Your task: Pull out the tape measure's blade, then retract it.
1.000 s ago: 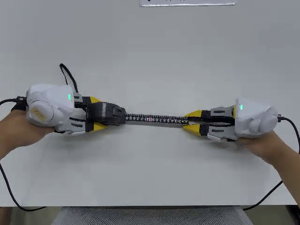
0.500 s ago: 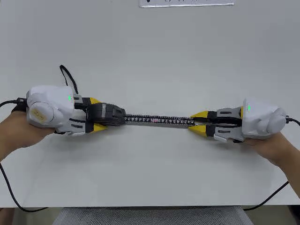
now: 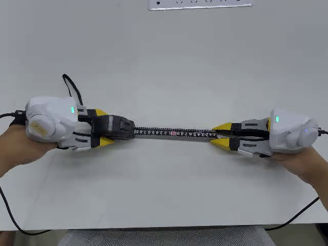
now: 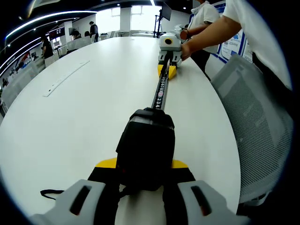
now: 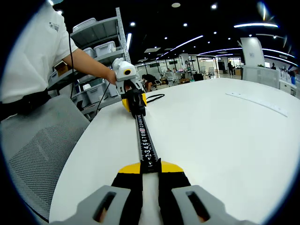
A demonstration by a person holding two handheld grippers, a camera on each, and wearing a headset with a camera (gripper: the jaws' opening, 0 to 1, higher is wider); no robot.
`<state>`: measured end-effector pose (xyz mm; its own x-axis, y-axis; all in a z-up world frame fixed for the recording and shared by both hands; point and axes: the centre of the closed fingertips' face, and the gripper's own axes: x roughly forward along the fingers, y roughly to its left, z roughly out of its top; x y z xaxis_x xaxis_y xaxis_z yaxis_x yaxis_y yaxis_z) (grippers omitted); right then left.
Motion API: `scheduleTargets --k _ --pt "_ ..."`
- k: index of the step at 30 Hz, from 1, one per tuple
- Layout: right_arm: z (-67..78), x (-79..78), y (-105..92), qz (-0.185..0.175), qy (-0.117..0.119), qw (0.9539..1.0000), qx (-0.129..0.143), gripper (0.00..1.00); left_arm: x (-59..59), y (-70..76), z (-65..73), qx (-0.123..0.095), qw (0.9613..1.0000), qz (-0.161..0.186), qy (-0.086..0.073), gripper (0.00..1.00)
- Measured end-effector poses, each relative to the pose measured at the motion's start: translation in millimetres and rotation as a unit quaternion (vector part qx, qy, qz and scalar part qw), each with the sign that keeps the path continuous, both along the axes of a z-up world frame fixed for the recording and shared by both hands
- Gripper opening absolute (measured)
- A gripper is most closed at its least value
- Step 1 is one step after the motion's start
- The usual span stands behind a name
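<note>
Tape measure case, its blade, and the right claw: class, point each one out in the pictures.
tape measure case (image 3: 114,126), head view, middle of the black housing.
blade (image 3: 174,133), head view, numbered face midway along.
right claw (image 3: 212,135), head view, midway between its yellow tips.

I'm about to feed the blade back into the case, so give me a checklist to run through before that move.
1. Case grip: left gripper shut on the tape measure case: ok.
2. Blade grip: right gripper shut on the end of the blade: ok.
3. Blade straight and untwisted between the two grippers: ok.
4. Snag check: black cable lies behind the left gripper, apart from the blade: ok.
5. Blade lock released: cannot tell, no lock can be made out.
6. End hook seated in the right jaws: cannot tell, hidden between them.
</note>
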<state>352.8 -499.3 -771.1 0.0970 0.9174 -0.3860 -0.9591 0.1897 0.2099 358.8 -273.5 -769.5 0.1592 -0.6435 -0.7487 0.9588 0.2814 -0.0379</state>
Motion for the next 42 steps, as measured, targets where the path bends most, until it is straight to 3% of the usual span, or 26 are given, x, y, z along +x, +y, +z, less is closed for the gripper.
scheduleTargets --k 19,42 --pt "0.4 9.8 -16.9 -0.006 0.001 1.0000 -0.003 0.09 0.2 0.4 -0.3 0.003 1.0000 0.001 0.001 0.31" --pt "1.2 9.9 -34.7 -0.013 0.004 0.9999 -0.004 0.08 0.4 0.8 -1.4 0.003 1.0000 0.003 0.001 0.31"
